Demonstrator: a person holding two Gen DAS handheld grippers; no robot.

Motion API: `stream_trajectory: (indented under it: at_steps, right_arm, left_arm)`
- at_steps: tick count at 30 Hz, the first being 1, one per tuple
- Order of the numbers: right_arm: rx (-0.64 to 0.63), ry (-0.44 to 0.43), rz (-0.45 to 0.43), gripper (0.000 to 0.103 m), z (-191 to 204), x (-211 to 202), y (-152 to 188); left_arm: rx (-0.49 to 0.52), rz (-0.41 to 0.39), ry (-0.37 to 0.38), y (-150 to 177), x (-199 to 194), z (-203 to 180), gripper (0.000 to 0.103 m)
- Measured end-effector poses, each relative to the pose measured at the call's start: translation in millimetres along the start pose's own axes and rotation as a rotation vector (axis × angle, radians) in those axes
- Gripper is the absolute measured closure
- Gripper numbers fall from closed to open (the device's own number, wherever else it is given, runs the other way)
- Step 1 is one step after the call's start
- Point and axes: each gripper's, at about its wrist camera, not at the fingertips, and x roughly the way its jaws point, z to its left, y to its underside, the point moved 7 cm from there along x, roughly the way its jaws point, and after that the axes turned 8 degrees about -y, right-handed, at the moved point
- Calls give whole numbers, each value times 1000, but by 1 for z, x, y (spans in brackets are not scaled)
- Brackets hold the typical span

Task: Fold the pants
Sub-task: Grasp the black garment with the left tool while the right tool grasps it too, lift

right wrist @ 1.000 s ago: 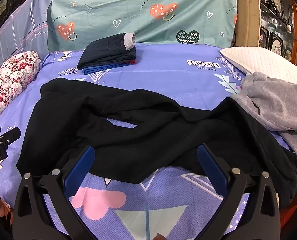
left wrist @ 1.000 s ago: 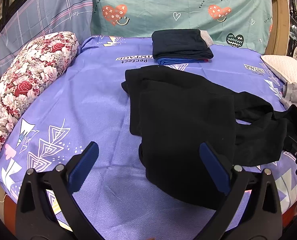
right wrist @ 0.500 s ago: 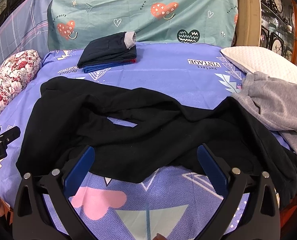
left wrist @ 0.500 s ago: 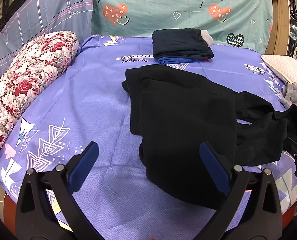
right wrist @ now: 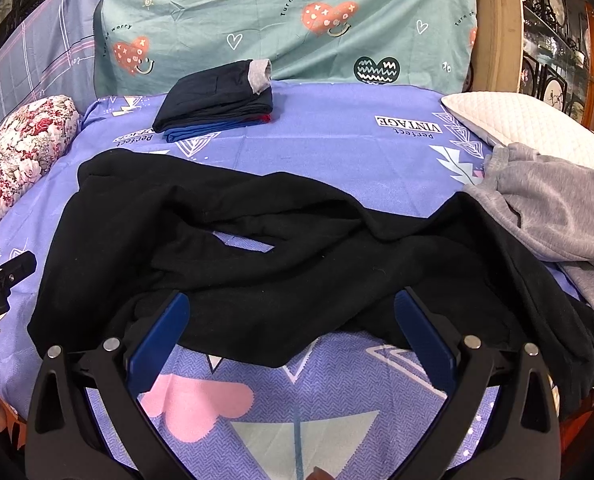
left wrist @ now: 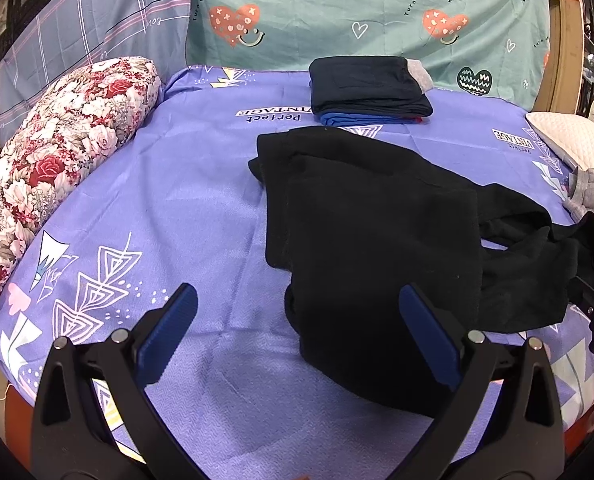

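Note:
Black pants (left wrist: 377, 240) lie rumpled across the purple bed sheet (left wrist: 169, 208), waist end toward the left, legs twisted toward the right. In the right wrist view the pants (right wrist: 257, 248) spread across the middle with a gap of sheet showing between the legs. My left gripper (left wrist: 297, 328) is open and empty, held above the near edge of the pants' waist end. My right gripper (right wrist: 293, 328) is open and empty, just above the near hem of the legs. The left gripper's tip shows at the left edge of the right wrist view (right wrist: 1, 276).
A stack of folded dark and blue clothes (left wrist: 369, 92) lies at the back of the bed. A floral bolster (left wrist: 53, 148) runs along the left. A grey garment (right wrist: 557, 208) and a white pillow (right wrist: 517, 120) lie on the right. A teal sheet (left wrist: 357, 12) hangs behind.
Both grippers stay open. The right gripper has crept slightly forward toward the pants; the left one has barely moved. The pants lie unchanged.

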Motion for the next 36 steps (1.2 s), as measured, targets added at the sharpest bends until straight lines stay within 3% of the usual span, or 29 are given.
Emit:
stream_trajectory:
  at_steps: [4, 8, 11, 15, 18, 22, 25, 27, 28, 29, 32, 36]
  right_arm:
    - [-7, -3, 4, 1, 1, 1, -1]
    - [-9, -38, 24, 1, 3, 7, -7]
    - [-44, -101, 25, 1, 12, 10, -24]
    - [-174, -220, 19, 1, 45, 23, -70]
    - [-303, -296, 71, 1, 85, 57, -108]
    - [-440, -449, 232, 1, 152, 130, -141]
    - [-540, -443, 314, 3, 185, 181, -143]
    - [-580, -419, 390, 34, 196, 211, -133]
    - [-579, -445, 457, 57, 198, 222, -123]
    - [-566, -462, 487, 64, 199, 224, -117]
    - [-559, -492, 415, 81, 193, 201, -117]
    - [-463, -549, 301, 89, 162, 165, -137]
  left_arm:
    - [-18, -6, -18, -4, 2, 9, 2]
    - [-106, -2, -54, -15, 12, 48, 2]
    - [-163, 75, -66, -16, 35, 76, 2]
    - [-235, 211, 19, -11, 70, 85, 2]
    - [-216, 245, 41, -12, 84, 73, 2]
    - [-174, 256, 65, -14, 91, 60, 2]
    - [-174, 273, 71, -14, 94, 59, 2]
    - [-179, 279, 69, -13, 93, 62, 2]
    - [-185, 283, 68, -11, 92, 66, 2]
    - [-192, 289, 73, -9, 91, 68, 2]
    - [-216, 314, 104, -2, 90, 67, 2]
    - [-228, 324, 198, -5, 91, 43, 2]
